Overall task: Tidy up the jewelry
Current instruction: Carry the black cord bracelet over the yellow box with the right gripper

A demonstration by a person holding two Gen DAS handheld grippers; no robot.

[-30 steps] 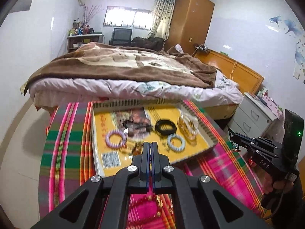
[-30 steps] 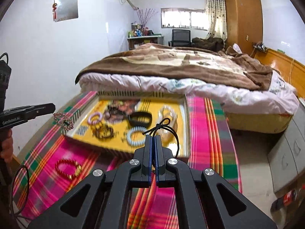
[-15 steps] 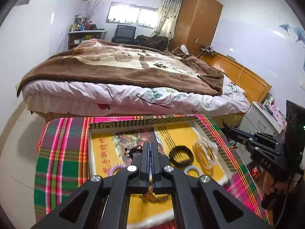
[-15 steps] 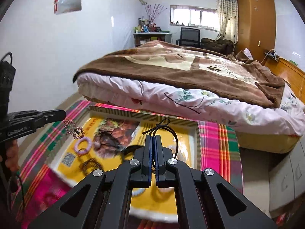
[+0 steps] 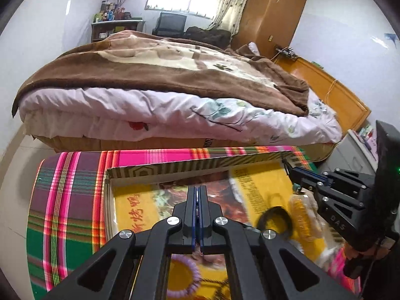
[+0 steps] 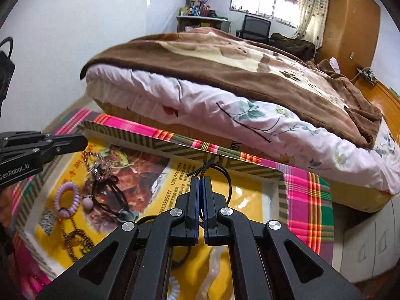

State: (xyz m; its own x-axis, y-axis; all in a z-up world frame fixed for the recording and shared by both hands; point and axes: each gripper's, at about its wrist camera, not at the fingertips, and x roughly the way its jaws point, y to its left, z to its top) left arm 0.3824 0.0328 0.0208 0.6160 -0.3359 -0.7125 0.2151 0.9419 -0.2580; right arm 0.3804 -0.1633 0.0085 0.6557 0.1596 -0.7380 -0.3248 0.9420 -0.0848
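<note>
A yellow tray lies on the plaid cloth and holds jewelry: a purple coil ring, a dark bead bracelet, black cords and a black band. My left gripper is shut over the tray's left half; the right wrist view shows it holding a beaded charm that dangles below its tips. My right gripper is shut on a black hair tie over the tray's right half, and it also shows in the left wrist view.
The tray sits on a table with a pink and green plaid cloth. A bed with a brown blanket stands just beyond the table's far edge. A grey drawer cabinet stands to the right.
Both grippers have moved forward and lower over the tray, each still shut on its item. The tray's far rim is now close.
</note>
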